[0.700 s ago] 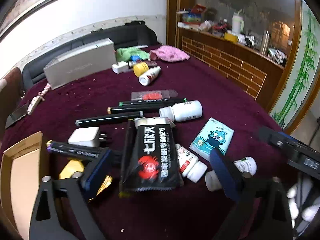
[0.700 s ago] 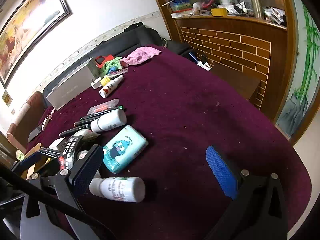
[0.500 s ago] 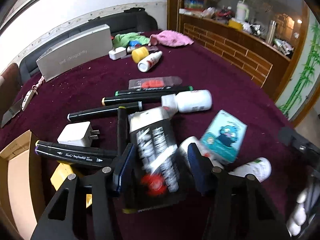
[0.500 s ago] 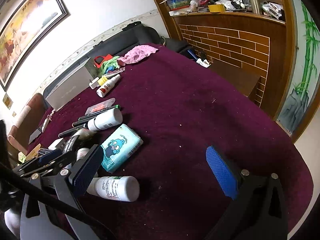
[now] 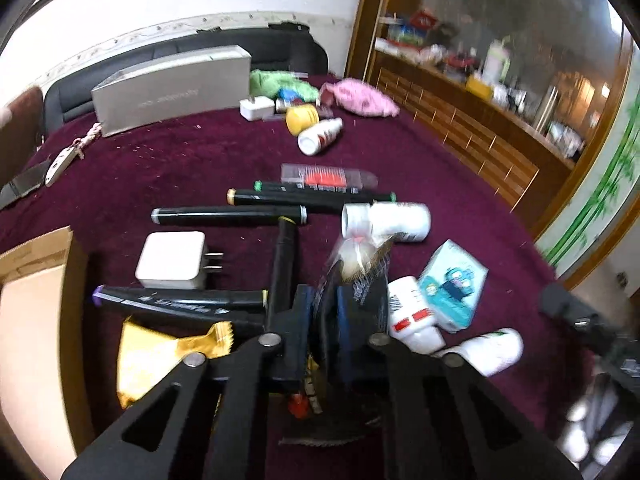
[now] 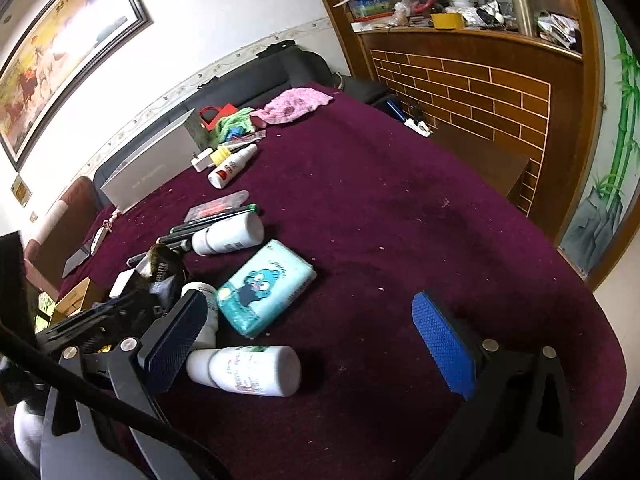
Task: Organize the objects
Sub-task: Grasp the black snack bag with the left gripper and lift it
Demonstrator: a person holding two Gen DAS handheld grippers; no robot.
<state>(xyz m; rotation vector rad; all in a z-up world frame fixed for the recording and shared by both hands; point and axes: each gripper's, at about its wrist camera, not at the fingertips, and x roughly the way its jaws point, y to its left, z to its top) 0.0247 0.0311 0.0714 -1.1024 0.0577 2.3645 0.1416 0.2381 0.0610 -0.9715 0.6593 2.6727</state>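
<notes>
My left gripper (image 5: 326,316) is shut on a black snack packet (image 5: 360,276) and holds it on edge, crumpled, above the purple tablecloth; the packet also shows in the right wrist view (image 6: 162,270). Around it lie black markers (image 5: 228,215), a white charger (image 5: 172,260), a gold wrapper (image 5: 160,352), white bottles (image 5: 390,222) and a teal tissue pack (image 5: 454,284). My right gripper (image 6: 308,348) is open and empty, hovering over the table near a white bottle (image 6: 248,370) and the tissue pack (image 6: 264,286).
A cardboard box (image 5: 36,320) stands open at the left edge. A grey box (image 5: 172,88), cloths (image 5: 360,98), a yellow-capped bottle (image 5: 302,118) and a spray bottle (image 5: 320,138) lie at the far side. A wooden counter (image 6: 480,68) borders the right.
My left gripper has closed from wide open onto the black packet and lifted it off the table, turning it on edge. The right gripper has barely moved.
</notes>
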